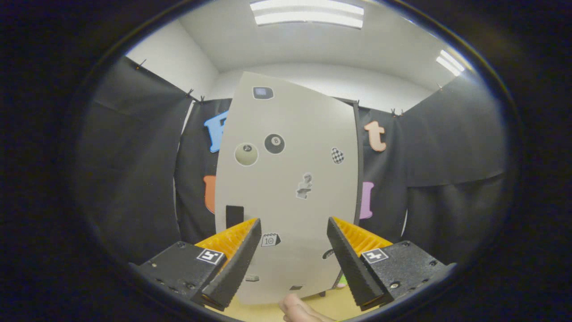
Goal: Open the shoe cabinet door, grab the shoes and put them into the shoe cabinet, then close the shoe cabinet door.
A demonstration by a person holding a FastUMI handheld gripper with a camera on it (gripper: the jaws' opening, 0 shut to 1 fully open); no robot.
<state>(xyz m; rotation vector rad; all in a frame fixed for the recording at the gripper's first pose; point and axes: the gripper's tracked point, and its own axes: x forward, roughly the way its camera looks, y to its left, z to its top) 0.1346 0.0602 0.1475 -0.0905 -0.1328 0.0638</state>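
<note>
A tall pale shoe cabinet stands straight ahead of me, its door face covered with several small stickers. A dark rectangular handle sits near the door's left side, just above my left fingertip. The door looks shut, as far as I can tell. My gripper is open, its two fingers spread wide with only the cabinet front showing beyond the gap. Nothing is held between them. No shoes are in sight.
Black cloth walls close in the booth to the left, right and behind the cabinet. A yellowish floor shows below the cabinet. Part of a person's hand shows low between the fingers.
</note>
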